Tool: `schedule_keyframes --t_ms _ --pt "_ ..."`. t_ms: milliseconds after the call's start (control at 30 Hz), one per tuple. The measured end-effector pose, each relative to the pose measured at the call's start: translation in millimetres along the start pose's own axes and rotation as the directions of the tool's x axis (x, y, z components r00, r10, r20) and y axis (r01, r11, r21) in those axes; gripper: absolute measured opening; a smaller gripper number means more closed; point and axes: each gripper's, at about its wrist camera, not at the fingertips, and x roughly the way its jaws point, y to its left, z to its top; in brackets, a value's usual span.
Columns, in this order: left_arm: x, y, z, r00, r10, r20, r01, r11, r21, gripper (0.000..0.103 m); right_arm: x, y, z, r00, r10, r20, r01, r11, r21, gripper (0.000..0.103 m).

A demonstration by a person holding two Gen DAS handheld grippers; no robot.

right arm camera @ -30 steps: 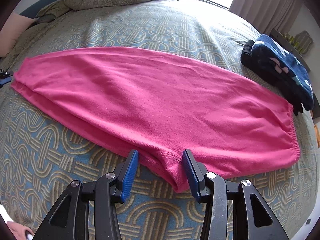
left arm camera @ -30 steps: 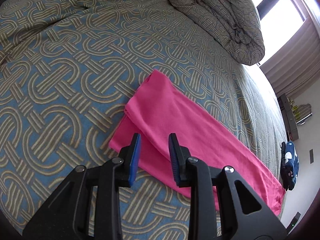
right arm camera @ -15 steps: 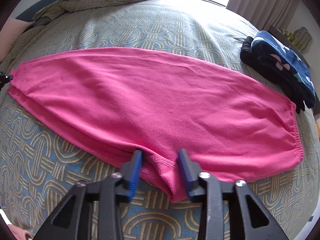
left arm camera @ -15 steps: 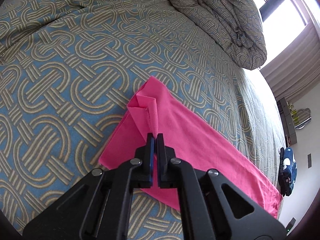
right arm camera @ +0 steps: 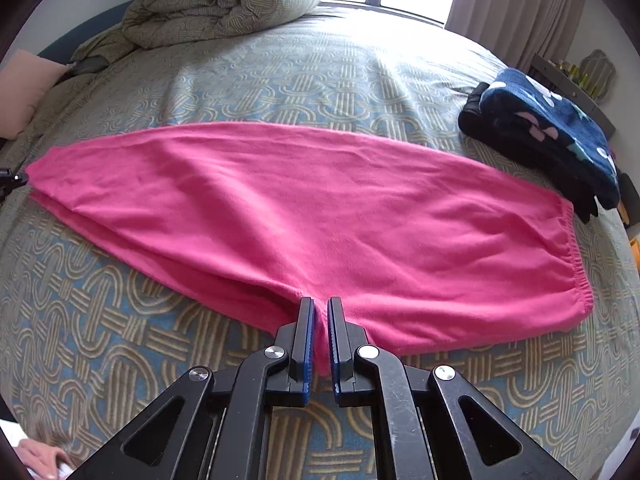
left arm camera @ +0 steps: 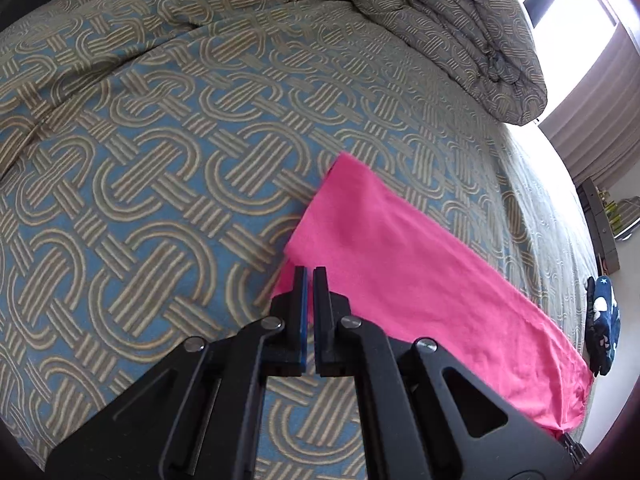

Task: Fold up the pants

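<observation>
Pink pants (right arm camera: 304,216) lie folded lengthwise across the patterned bedspread (right arm camera: 160,320), waistband at the right, leg ends at the left. My right gripper (right arm camera: 319,308) is at the crotch point on the near edge; its jaws are closing, with a pinch of pink cloth between the blue pads. In the left wrist view the pants (left arm camera: 400,264) run away to the lower right. My left gripper (left arm camera: 310,276) is shut at the leg end, its tips over the pink hem, which pulls taut. The left gripper's tip (right arm camera: 10,182) also shows at the leg end in the right wrist view.
A dark blue patterned folded garment (right arm camera: 552,136) lies on the bed just beyond the waistband. A rolled duvet (right arm camera: 224,0) sits at the head of the bed, with a pink pillow (right arm camera: 20,88) to its left. A person's hand (right arm camera: 40,460) shows at the lower left corner.
Both grippers have closed from open onto the pants. The leg end bunched up in the left jaws, then pulled flat and taut. The crotch cloth is now squeezed between the right pads.
</observation>
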Motion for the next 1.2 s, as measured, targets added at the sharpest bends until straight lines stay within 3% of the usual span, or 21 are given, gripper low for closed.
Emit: schedule_keyframes --t_ms 167,300,400,500,667,733,767,967,1133,1200 --pt "4 15 -5 1.0 0.0 -0.009 -0.001 0.999 -0.055 0.003 2 -8 -9 1.0 0.022 -0.017 -0.021 0.999 0.034 0.006" --pt "-6 9 -8 1.0 -0.018 0.003 0.018 1.0 -0.023 0.003 -2 -6 -6 1.0 0.021 -0.01 -0.021 1.0 0.009 0.007" --pt "-10 -4 -10 1.0 -0.018 -0.007 0.018 1.0 0.008 0.008 -2 0 -4 1.0 0.014 -0.011 -0.014 1.0 -0.019 0.025" --pt "-15 -19 -16 0.999 -0.049 -0.016 0.049 0.998 0.03 0.019 1 8 -1 1.0 0.006 -0.005 -0.006 0.998 -0.063 0.029" --pt "-18 -53 -37 0.994 -0.102 -0.049 0.108 0.986 0.13 0.02 19 19 7 1.0 -0.002 -0.029 -0.001 0.994 -0.105 0.029" --pt "-17 -67 -44 0.993 -0.099 -0.067 0.11 0.976 0.185 0.02 26 20 11 1.0 0.005 -0.03 -0.008 0.995 -0.1 0.019" --pt "-16 -72 -47 0.993 -0.09 -0.074 0.103 0.973 0.208 0.02 27 20 13 1.0 0.01 -0.022 -0.012 0.996 -0.093 0.004" --pt "-10 -77 -50 0.994 -0.062 -0.089 0.081 0.971 0.224 0.02 -16 10 8 0.994 0.083 0.074 -0.075 0.992 -0.097 0.003" --pt "-5 -68 -49 0.994 -0.058 -0.089 0.072 0.983 0.169 0.02 -4 3 -15 0.996 0.085 -0.018 -0.086 0.988 -0.126 0.003" --pt "-6 -66 -51 0.995 -0.05 -0.087 0.064 0.984 0.166 0.02 4 2 -19 0.996 0.083 -0.031 -0.086 0.99 -0.109 0.008"
